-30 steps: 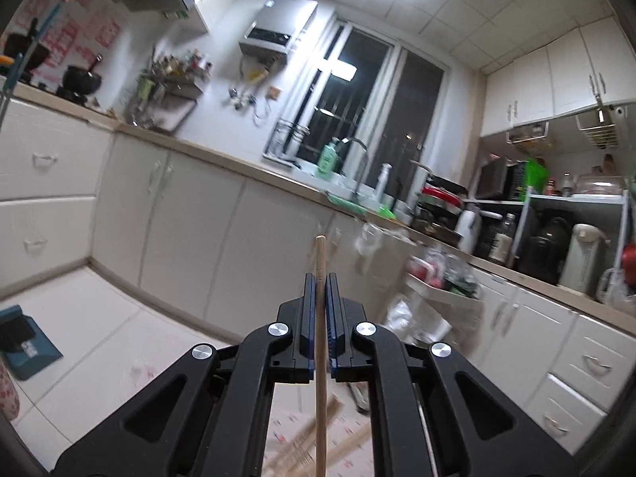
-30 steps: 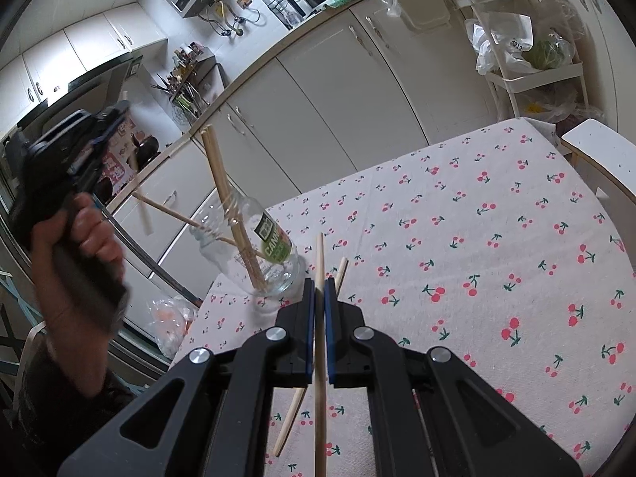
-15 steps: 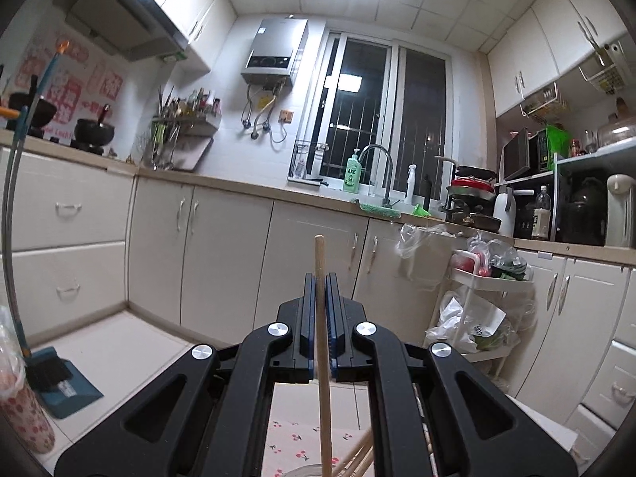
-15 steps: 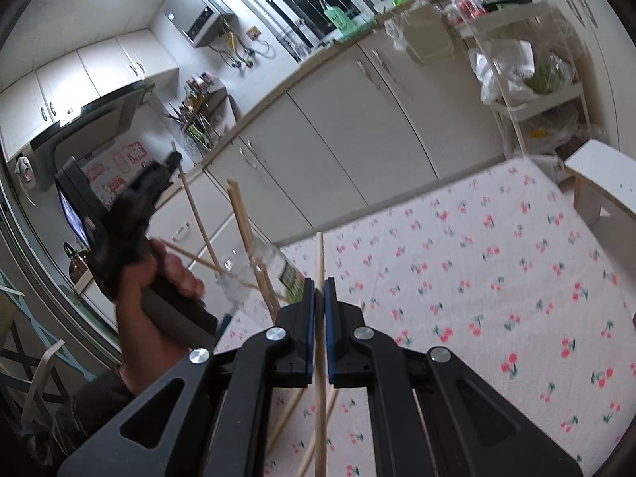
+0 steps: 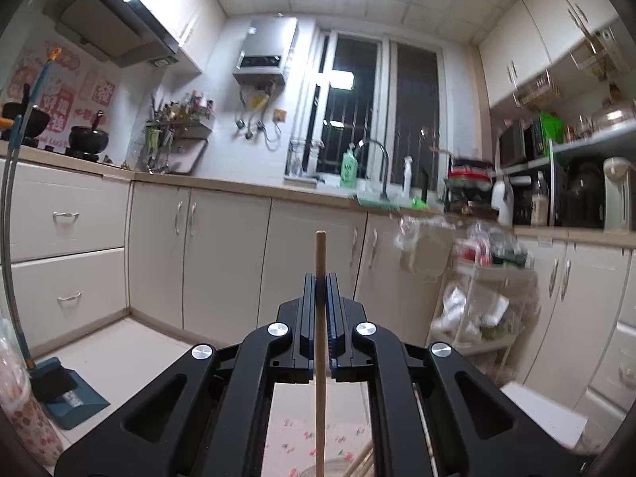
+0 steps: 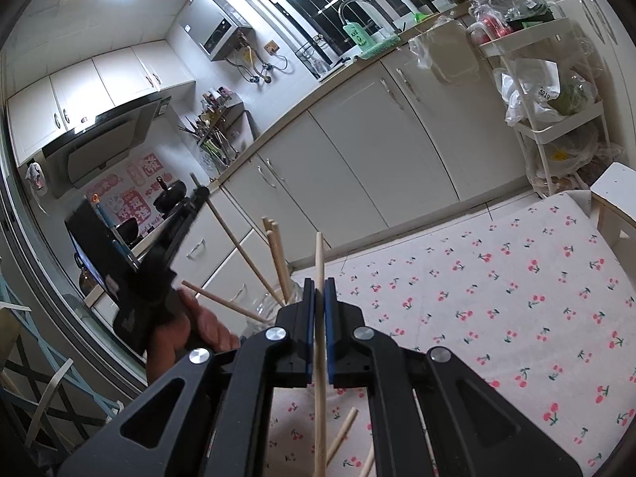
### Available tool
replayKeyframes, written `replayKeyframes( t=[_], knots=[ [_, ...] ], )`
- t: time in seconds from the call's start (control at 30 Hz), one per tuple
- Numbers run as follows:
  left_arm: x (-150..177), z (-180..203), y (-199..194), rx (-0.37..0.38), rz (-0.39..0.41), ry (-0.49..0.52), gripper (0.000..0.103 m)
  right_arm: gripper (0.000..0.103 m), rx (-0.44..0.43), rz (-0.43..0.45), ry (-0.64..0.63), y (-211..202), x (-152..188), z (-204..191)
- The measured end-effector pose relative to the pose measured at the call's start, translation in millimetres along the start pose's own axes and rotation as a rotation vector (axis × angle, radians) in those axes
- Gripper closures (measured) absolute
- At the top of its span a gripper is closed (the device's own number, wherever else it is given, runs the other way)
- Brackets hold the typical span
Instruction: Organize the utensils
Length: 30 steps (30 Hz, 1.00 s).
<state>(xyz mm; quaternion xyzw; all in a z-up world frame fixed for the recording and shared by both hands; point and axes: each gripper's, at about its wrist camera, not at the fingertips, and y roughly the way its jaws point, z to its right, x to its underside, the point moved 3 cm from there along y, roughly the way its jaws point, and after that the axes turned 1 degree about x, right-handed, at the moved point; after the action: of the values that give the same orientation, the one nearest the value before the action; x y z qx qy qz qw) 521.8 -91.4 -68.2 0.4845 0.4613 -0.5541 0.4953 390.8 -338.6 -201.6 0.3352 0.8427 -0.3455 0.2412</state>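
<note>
now the left hand-held gripper [image 5: 320, 278] is clamped on a wooden chopstick [image 5: 320, 342] — the stick runs straight up between the two blue-lined pads, its blunt tip standing clear above them. in the left wrist view it is raised and faces the kitchen cabinets [image 5: 222, 254], and just under the gripper, at the bottom edge, the rim of a jar [image 5: 338, 471] and a couple of chopstick ends show over a strip of the cherry-print cloth [image 5: 294, 441].

the right hand-held gripper [image 6: 319, 283] is likewise closed on its own chopstick [image 6: 319, 377], which passes upright through the pads and pokes out above them. the right wrist view also catches the left gripper, to the left of the jar [image 6: 274, 306]: a bare hand [image 6: 187, 330] grips its black handle, and the stick it holds slants down toward the jar's mouth. the glass jar stands at the near left corner of the cloth-covered counter [image 6: 516, 298], partly hidden behind the right gripper. two chopsticks [image 6: 278, 258] stand together in it, leaning left, and another [image 6: 222, 302] juts out of it sideways toward the hand. nearer than the jar, loose chopsticks [image 6: 342, 433] lie on the cloth under the right gripper. right of the jar the cloth stretches off to a white stool [image 6: 616, 194] at its far corner.
</note>
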Motion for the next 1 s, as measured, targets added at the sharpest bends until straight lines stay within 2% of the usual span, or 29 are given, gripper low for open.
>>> replayKeyframes(
  t=[0.2, 0.3, 0.37, 0.4, 0.53, 0.67, 0.8, 1.0],
  knots=[
    [7.3, -3.3, -2.2, 0.036, -0.093, 0.046, 0.097, 0.097, -0.021, 0.039, -0.004, -0.2, -7.6, -12.5],
    [4.2, -6.9, -9.4, 0.041, -0.109, 0.066, 0.076, 0.097, -0.043, 0.073, -0.012, 2.5, -15.9, -23.5],
    [-1.5, -11.9, -17.1, 0.038, -0.103, 0.057, 0.041, 0.097, -0.066, 0.101, -0.014, 5.7, -23.8, -32.3],
    [-3.9, -14.6, -20.6, 0.038, -0.098, 0.052, 0.038, 0.097, -0.076, 0.118, -0.019, 7.5, -28.2, -37.1],
    [-17.8, -32.4, -39.0, 0.034, -0.088, 0.019, 0.029, 0.097, -0.117, 0.194, -0.03, 16.8, -45.3, -55.6],
    [-17.6, -62.1, -55.5, -0.002, -0.096, -0.043, 0.02, 0.097, -0.124, 0.273, -0.031, 32.9, -60.7, -68.0],
    [-4.1, -90.5, -66.5, -0.044, -0.13, -0.082, 0.016, 0.097, -0.108, 0.32, -0.043, 54.0, -69.3, -76.5],
    [22.4, -124.0, -67.5, -0.08, -0.181, -0.177, 0.015, 0.097, -0.074, 0.34, -0.113, 81.2, -68.8, -91.4]
  ],
)
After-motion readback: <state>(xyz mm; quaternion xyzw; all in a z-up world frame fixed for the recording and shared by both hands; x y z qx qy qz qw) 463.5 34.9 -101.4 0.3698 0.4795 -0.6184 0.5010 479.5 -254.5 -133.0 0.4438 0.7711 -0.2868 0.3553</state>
